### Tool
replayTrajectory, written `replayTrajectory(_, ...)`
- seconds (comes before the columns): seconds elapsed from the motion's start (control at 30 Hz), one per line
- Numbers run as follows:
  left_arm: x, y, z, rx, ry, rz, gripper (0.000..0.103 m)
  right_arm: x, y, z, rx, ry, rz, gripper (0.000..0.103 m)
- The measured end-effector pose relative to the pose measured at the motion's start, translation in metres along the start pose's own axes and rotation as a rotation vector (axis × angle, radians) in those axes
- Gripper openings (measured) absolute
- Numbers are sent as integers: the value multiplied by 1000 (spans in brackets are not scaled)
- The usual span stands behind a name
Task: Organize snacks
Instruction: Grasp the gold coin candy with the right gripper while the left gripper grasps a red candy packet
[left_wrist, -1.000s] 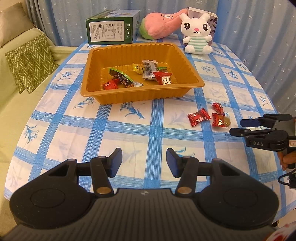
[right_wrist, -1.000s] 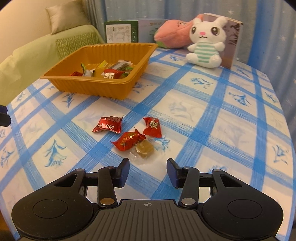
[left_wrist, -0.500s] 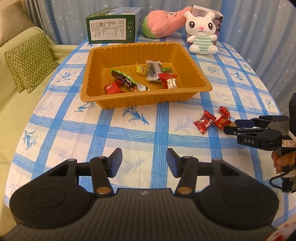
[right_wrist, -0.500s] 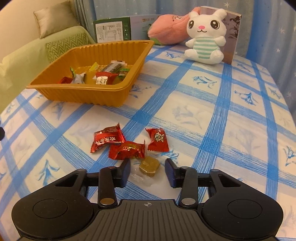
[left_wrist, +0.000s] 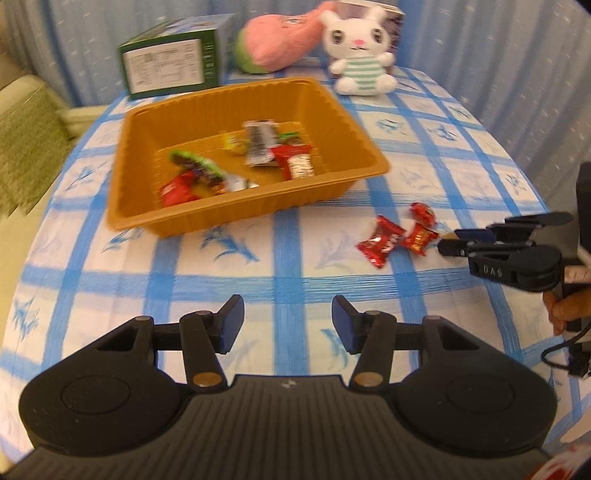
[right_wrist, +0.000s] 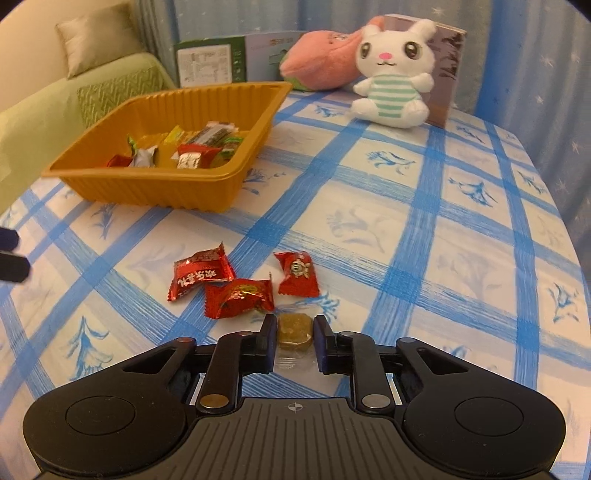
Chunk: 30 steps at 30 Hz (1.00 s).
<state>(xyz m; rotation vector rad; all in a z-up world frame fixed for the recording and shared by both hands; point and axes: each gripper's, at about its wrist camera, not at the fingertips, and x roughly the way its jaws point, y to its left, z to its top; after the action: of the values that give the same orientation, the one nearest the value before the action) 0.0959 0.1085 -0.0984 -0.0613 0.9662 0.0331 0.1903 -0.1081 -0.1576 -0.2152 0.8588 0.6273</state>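
Nearest me, the right gripper (right_wrist: 294, 326) has its jaws clamped on a brownish candy in clear wrap (right_wrist: 293, 329) that lies on the tablecloth (right_wrist: 406, 221), so the pick-up looks under way but the lift not yet made. Just beyond it lie three red-wrapped candies (right_wrist: 239, 297), close together and still to be moved, making four sweets outside the tray by my count. The left gripper (left_wrist: 288, 323) hangs over bare cloth with its jaws wide apart and nothing between them. Farther back sits the one orange tray (right_wrist: 225, 190), holding roughly seven or eight wrapped snacks, too jumbled for an exact count. I'd judge the job more than half done. Behind the tray stand one green box (right_wrist: 210, 61), a pink plush (right_wrist: 317, 62) and a white rabbit toy (right_wrist: 391, 70).
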Motion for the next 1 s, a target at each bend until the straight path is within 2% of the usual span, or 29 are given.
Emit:
replayTrajectory(0.3, 37, -41, 20, 200, -16, -110, 49, -40, -29, -2, 151, -59, -24, 21)
replayTrajectory(0.53, 70, -62, 34, 327, 0, -154, 48, -68, -47, -15, 245, -83, -81, 21)
replayTrajectory(0.63, 84, -70, 37, 379, 15, -150, 48, -78, -54, -23, 279, -91, -108, 21)
replayTrajectory(0.73, 94, -74, 40, 406, 26, -154, 42, -87, -59, -29, 310, -97, -132, 21)
replayTrajectory(0.9, 105, -78, 46, 422, 45, -169, 38, -97, -65, -38, 351, -99, -163, 21)
replayTrajectory(1.0, 107, -78, 49, 419, 51, -191, 28, -100, -67, -41, 366, -99, -175, 21)
